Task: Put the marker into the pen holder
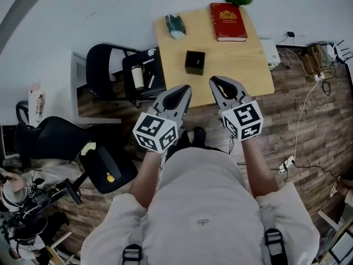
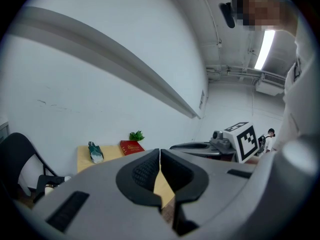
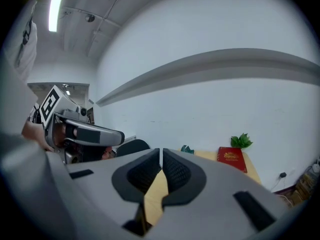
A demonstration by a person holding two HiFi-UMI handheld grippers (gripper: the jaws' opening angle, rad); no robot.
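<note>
The left hand-held gripper [image 1: 183, 91] and the right hand-held gripper [image 1: 216, 83] both have their jaws pressed together and hold nothing. The black pen holder [image 1: 194, 62] stands mid-bench [image 1: 253, 65], just ahead. I cannot make out the marker.

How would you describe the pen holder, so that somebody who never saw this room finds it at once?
Find the light wooden table that stands against the white wall. Near the table's middle, well in front of the red book, stands the pen holder. It is the only black, square box on the table.
</note>
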